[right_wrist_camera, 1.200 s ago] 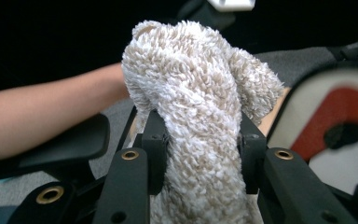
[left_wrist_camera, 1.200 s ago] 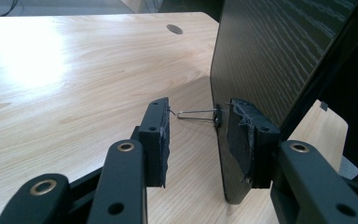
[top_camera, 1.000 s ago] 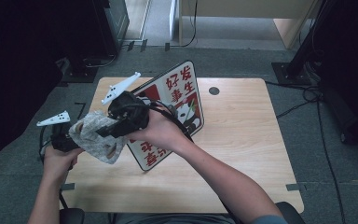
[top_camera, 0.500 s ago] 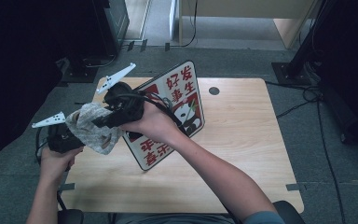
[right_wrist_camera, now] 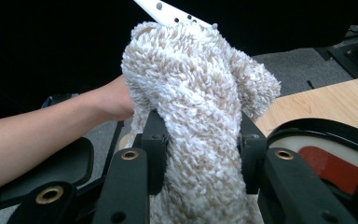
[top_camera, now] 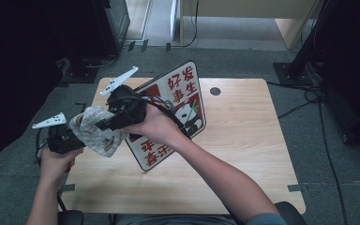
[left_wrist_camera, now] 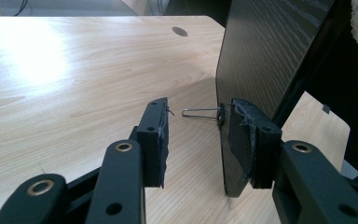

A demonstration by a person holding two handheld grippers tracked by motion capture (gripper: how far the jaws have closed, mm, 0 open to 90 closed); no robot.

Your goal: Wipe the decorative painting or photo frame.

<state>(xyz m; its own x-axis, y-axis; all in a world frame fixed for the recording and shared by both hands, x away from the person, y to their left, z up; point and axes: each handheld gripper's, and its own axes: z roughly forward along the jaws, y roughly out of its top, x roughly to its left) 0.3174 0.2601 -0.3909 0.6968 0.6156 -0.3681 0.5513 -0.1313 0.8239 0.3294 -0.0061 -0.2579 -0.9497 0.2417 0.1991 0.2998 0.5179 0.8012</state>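
My right gripper point(right_wrist_camera: 198, 154) clamps the cloth point(right_wrist_camera: 200, 107) for wiping; my left gripper point(left_wrist_camera: 198, 135), jaws apart, seemingly steadies the sign point(top_camera: 178, 112) upright.

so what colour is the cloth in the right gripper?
Mottled white and beige fluffy cloth, clearest in the right gripper view.

My counter point(top_camera: 243, 154): light wood, round cable hole point(top_camera: 215, 91). Floor point(top_camera: 337, 187): grey carpet, black cables point(top_camera: 330, 154) trailing. Pale wooden furniture point(top_camera: 243, 11) behind. Dark surroundings at left.
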